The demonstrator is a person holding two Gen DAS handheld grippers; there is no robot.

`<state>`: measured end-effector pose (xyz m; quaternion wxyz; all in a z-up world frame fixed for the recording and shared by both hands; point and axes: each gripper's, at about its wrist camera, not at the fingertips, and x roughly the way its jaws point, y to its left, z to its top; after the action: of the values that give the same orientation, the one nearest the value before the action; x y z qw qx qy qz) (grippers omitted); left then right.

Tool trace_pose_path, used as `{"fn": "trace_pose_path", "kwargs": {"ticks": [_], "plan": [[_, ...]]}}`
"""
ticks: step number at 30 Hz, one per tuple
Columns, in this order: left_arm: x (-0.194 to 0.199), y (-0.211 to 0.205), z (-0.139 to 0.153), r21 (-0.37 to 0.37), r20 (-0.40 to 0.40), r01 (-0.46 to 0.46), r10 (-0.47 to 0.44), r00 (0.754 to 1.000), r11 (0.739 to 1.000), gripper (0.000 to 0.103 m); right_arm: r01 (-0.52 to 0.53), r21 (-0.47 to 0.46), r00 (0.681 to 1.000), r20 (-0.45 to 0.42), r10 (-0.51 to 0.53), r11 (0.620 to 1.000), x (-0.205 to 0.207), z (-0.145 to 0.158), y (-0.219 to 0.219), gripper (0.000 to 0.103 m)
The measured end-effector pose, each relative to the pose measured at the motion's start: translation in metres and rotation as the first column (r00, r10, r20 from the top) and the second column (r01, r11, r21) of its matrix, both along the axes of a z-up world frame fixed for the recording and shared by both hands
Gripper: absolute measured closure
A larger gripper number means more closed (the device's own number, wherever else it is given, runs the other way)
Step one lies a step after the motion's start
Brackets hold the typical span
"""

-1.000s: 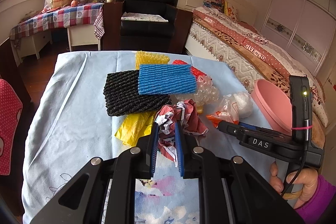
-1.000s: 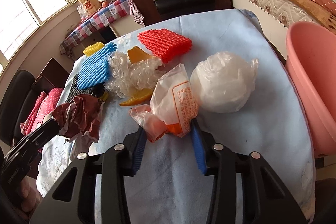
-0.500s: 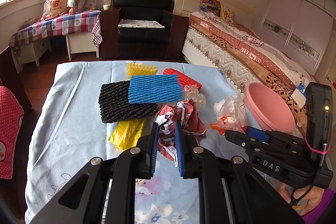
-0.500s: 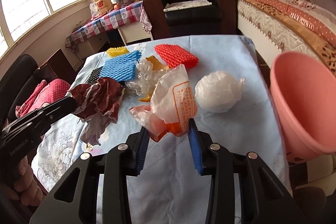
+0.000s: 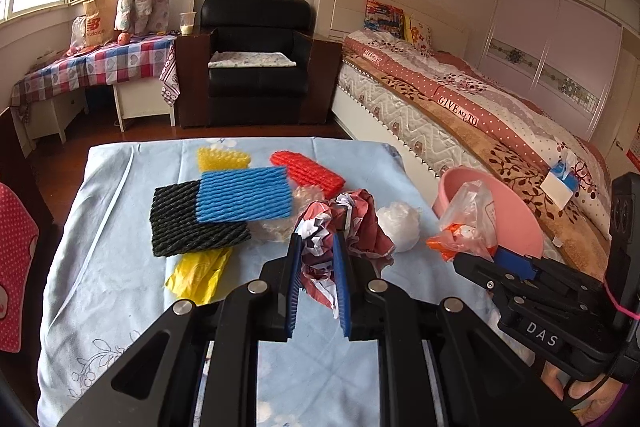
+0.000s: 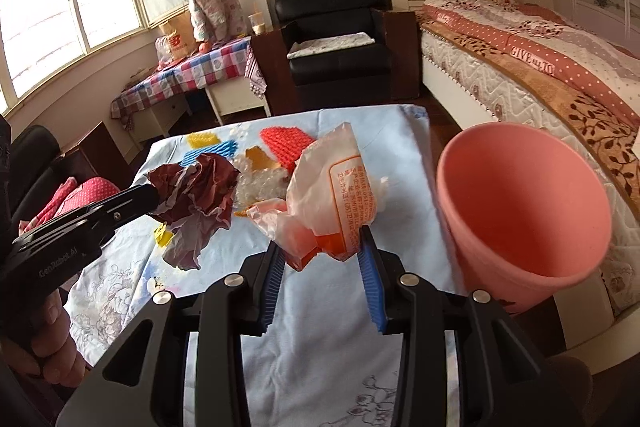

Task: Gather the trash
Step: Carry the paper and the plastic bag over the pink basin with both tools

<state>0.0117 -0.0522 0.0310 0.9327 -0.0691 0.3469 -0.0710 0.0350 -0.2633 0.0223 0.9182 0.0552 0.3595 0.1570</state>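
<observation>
My left gripper [image 5: 317, 247] is shut on a crumpled dark-red and white paper wad [image 5: 340, 223], lifted off the blue tablecloth [image 5: 104, 259]. The same paper wad [image 6: 200, 195] hangs from the left gripper at the left of the right wrist view. My right gripper [image 6: 322, 251] is shut on a clear plastic bag with orange print [image 6: 332, 203], held above the table. That plastic bag [image 5: 466, 223] shows in front of the pink bucket [image 5: 516, 215] in the left wrist view. The pink bucket [image 6: 520, 203] stands just right of the table, its mouth facing me.
On the cloth lie a blue foam net [image 5: 244, 197], a black one [image 5: 188, 223], a red one [image 5: 308, 173], a yellow one [image 5: 222, 159], a yellow bag [image 5: 198, 273], bubble wrap [image 5: 276, 227] and a white plastic ball [image 5: 398, 223]. A bed [image 5: 480, 131] runs along the right.
Both grippers have risen with their loads, and the table now sits lower in both views. The plastic bag has moved closer to the pink bucket. The paper wad hangs clear of the cloth.
</observation>
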Motion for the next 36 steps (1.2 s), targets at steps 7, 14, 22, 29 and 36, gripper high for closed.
{"fn": "trace_pose_path", "kwargs": {"ticks": [7, 14, 22, 29, 36], "plan": [[0.008, -0.027, 0.011, 0.004, 0.034, 0.032, -0.032, 0.999, 0.999, 0.088, 0.089, 0.017, 0.996, 0.03, -0.089, 0.996, 0.002, 0.007, -0.037, 0.066], [0.021, -0.055, 0.018, 0.008, 0.055, 0.067, -0.067, 0.996, 0.998, 0.088, 0.194, 0.029, 0.98, 0.038, -0.195, 0.981, 0.012, 0.005, -0.077, 0.066], [0.045, -0.095, 0.017, 0.024, 0.062, 0.113, -0.114, 0.992, 0.993, 0.088, 0.312, 0.015, 0.95, 0.013, -0.312, 0.95, 0.027, -0.007, -0.119, 0.066], [0.069, -0.131, 0.012, 0.042, 0.054, 0.143, -0.145, 0.988, 0.989, 0.088, 0.374, 0.002, 0.927, 0.005, -0.374, 0.927, 0.033, -0.017, -0.139, 0.066], [0.092, -0.164, 0.003, 0.055, 0.032, 0.172, -0.174, 0.984, 0.984, 0.088, 0.4, -0.019, 0.917, 0.005, -0.4, 0.916, 0.041, -0.024, -0.15, 0.066]]}}
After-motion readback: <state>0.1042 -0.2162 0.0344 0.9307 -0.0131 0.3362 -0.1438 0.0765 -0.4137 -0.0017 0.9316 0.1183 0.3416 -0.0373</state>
